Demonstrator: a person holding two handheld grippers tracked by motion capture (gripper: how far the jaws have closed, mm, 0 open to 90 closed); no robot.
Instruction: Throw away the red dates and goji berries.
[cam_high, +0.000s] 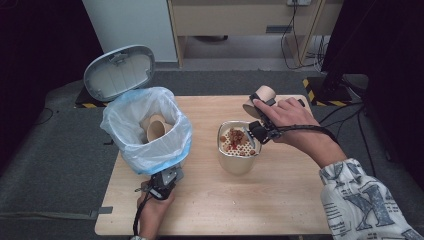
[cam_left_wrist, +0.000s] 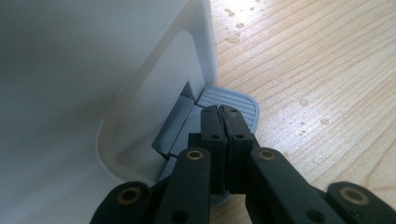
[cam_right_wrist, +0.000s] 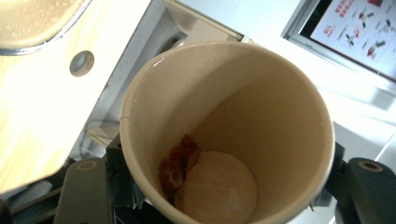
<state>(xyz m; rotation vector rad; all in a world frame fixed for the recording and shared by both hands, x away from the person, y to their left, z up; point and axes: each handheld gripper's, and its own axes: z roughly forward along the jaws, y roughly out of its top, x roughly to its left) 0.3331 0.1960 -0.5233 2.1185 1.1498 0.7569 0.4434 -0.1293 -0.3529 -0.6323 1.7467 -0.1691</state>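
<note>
On the table (cam_high: 280, 200), the right gripper (cam_high: 260, 112) is clamped on a paper cup (cam_right_wrist: 224, 121), tipped above the far right rim of a strainer pot (cam_high: 237, 150); red scraps cling inside the cup. The left gripper (cam_left_wrist: 222, 116), jaws together, presses the pedal (cam_left_wrist: 233, 100) of the bag-lined bin (cam_high: 147, 132) at left, whose lid (cam_high: 120, 70) stands open over more cups. No writing is legible.
</note>
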